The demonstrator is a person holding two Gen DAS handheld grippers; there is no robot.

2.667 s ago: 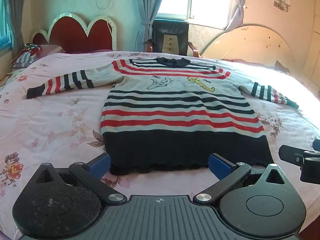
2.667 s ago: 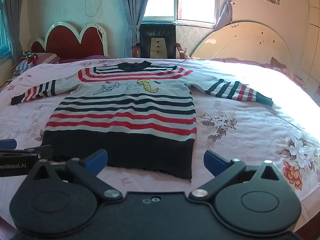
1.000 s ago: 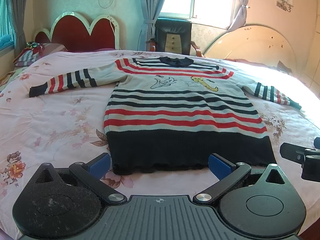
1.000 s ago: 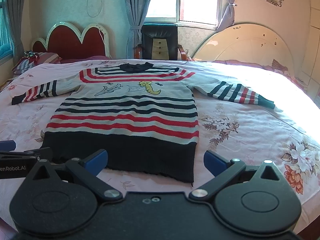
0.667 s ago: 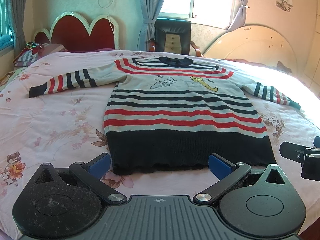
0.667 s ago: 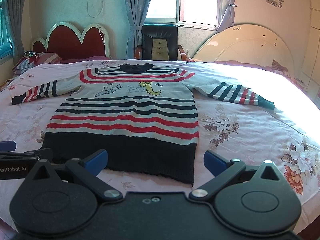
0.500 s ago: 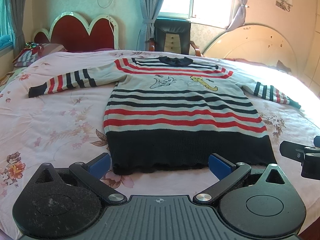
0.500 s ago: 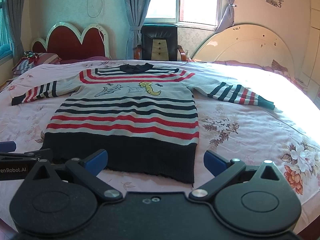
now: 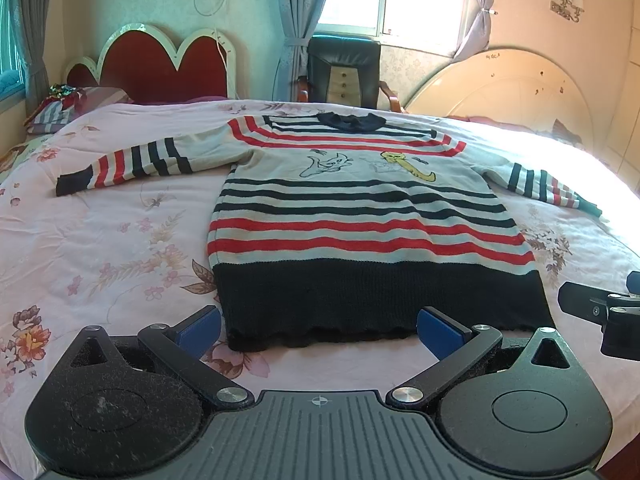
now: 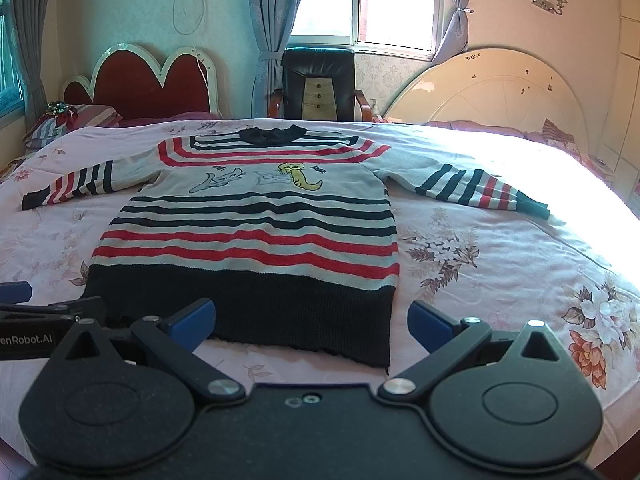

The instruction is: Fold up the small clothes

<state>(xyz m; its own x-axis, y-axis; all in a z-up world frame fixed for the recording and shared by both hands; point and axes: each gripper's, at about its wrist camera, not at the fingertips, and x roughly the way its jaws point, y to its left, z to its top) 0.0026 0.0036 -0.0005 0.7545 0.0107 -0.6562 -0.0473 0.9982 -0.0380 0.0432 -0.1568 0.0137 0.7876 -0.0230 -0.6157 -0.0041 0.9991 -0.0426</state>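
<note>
No fold made yet, as far as the views show: the sweater point(image 9: 360, 216) lies flat and face up on the bed point(image 9: 100, 248), collar away from the grippers, dark hem nearest them. Left to right: the left sleeve point(image 9: 132, 162) stretches straight out across the floral bedspread, cuff well away from the body; the body is smooth, stripes running level, no crease or doubled layer visible; the right sleeve point(image 10: 476, 188) reaches out to the other side, cuff near the sunlit patch. The left gripper point(image 9: 318, 330) hovers just short of the hem, jaws spread wide, nothing between them. The right gripper point(image 10: 312, 320) hangs near the hem's right corner, jaws likewise wide apart and empty. Judgement: the garment is laid out and ready, and the whole job remains — sleeves to bring in over the body, then the body to double over. Neither gripper touches cloth.
</note>
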